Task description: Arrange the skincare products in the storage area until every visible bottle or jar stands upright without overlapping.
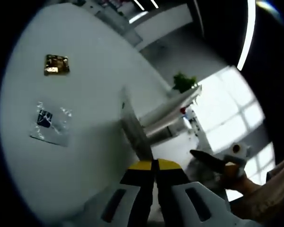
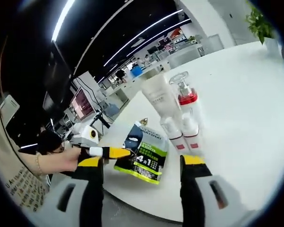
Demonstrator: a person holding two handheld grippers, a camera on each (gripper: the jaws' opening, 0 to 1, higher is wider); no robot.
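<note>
Two small white bottles (image 2: 181, 134) with red bands lie side by side on the white table (image 2: 246, 104) in the right gripper view, just ahead of the right gripper (image 2: 144, 163), whose yellow-tipped jaws are spread wide apart with nothing between them. Behind those bottles stands a pump bottle (image 2: 186, 101) with a clear top and a red collar, upright, and touching or just beside it on the left is a tall white tube (image 2: 157, 97), also upright. A green and white sachet (image 2: 143, 152) lies flat near the table's edge, close to the left jaw tip. From the left of this view a hand (image 2: 72, 157) reaches in with the other tool, its yellow tip just beside the sachet; I cannot tell whether it touches. In the left gripper view the left gripper (image 1: 155, 165) has its yellow-tipped jaws pressed together, with nothing visible between them. Ahead of it the same white table (image 1: 94, 94) carries a small gold packet (image 1: 56, 65) and, well apart from it, a clear plastic wrapper (image 1: 51, 124) with a dark blue patch. A potted green plant (image 1: 183, 82) sits at the table's far edge, and a red-topped bottle (image 1: 185, 112) shows near it, small and blurred.
</note>
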